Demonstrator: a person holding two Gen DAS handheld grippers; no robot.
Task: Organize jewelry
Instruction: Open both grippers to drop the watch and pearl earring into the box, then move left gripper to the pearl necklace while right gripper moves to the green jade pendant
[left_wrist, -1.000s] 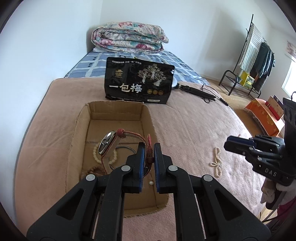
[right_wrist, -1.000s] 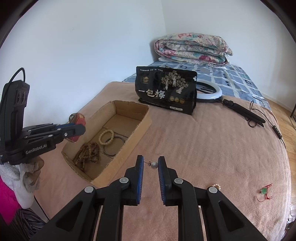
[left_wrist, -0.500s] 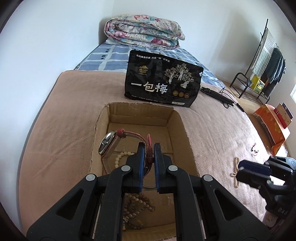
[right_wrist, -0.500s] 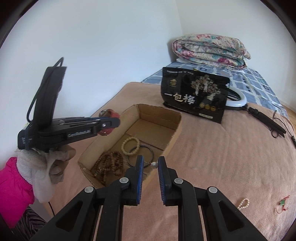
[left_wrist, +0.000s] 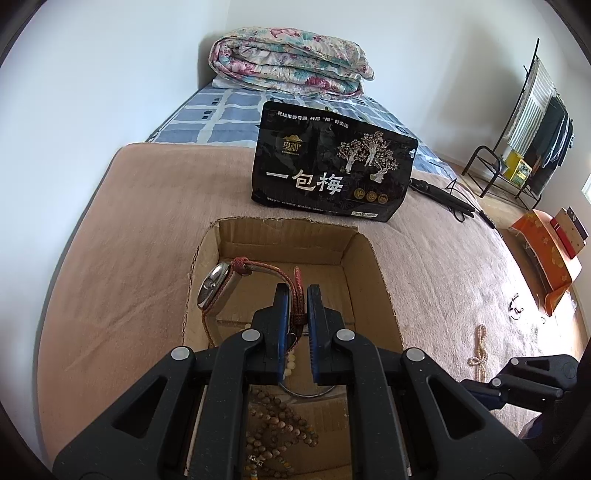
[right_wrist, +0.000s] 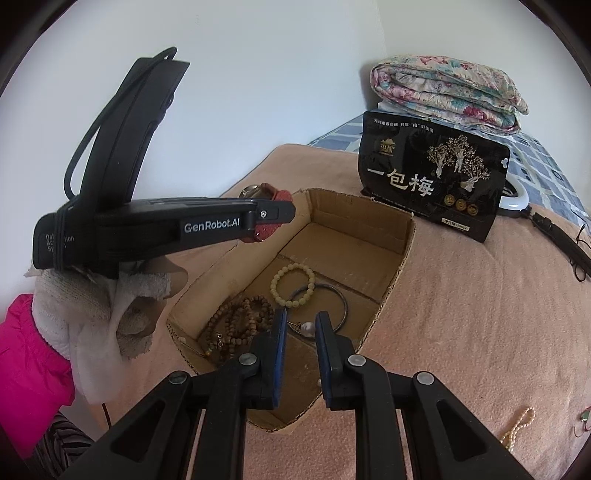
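Note:
My left gripper (left_wrist: 296, 295) is shut on the red woven strap of a watch (left_wrist: 216, 284) and holds it above the open cardboard box (left_wrist: 384, 288). In the right wrist view it (right_wrist: 284, 212) hangs over the box's left side. My right gripper (right_wrist: 298, 325) is shut on a small pearl earring (right_wrist: 307, 328) over the box's (right_wrist: 406, 243) near end. Inside lie a cream bead bracelet (right_wrist: 291, 284), a dark bangle (right_wrist: 332, 295) and brown prayer beads (right_wrist: 236, 321).
A pearl strand (left_wrist: 479, 345) and a small dark piece (left_wrist: 515, 304) lie on the pink blanket right of the box. A black snack bag (left_wrist: 332, 173) stands behind the box. A folded quilt (left_wrist: 291, 62) and cables (left_wrist: 447, 197) lie beyond.
Both grippers moved over the box: the left carried the watch forward above it, the right brought the pearl earring from the blanket to above the box's near end.

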